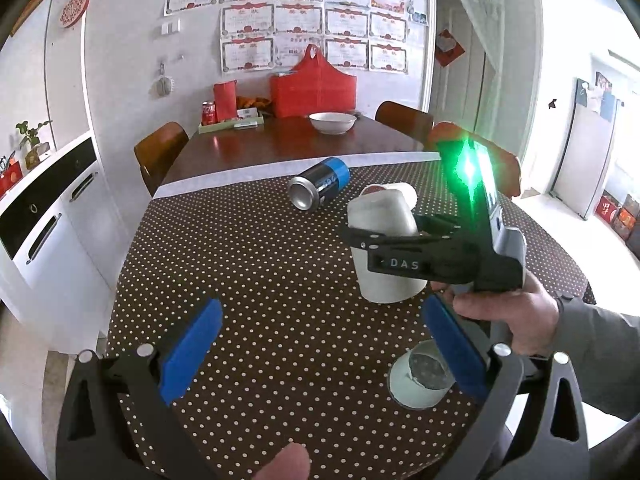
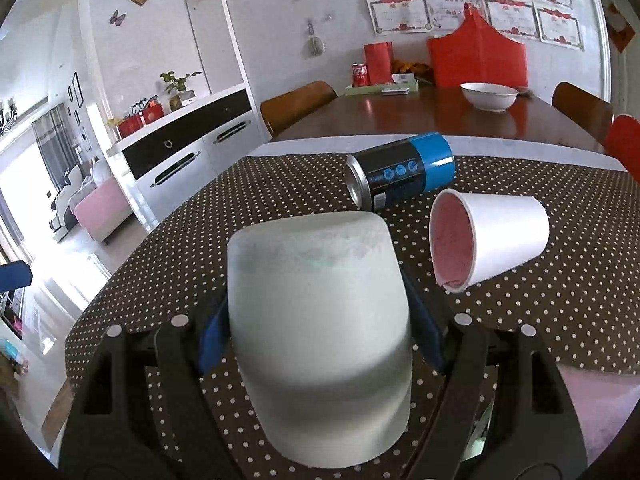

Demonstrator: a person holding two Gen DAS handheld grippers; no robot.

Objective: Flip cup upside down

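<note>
A white foam cup (image 2: 320, 336) stands upside down, base up, on the dotted tablecloth (image 2: 160, 272). My right gripper (image 2: 320, 332) is shut on it, blue pads against both sides. In the left wrist view the same cup (image 1: 380, 220) shows with the right gripper (image 1: 400, 252) around its middle. My left gripper (image 1: 320, 348) is open and empty above the cloth, nearer than the cup. A second foam cup (image 2: 492, 240) lies on its side to the right, pinkish inside. Another white cup (image 1: 420, 376) stands upright by my left gripper's right finger.
A black and blue can (image 2: 400, 172) lies on its side behind the cups. Beyond the cloth, the wooden table holds a white bowl (image 2: 488, 96), red bags (image 2: 476, 60) and a cola can (image 2: 359, 74). Chairs (image 2: 296, 100) ring the table. A white cabinet (image 2: 180, 160) stands left.
</note>
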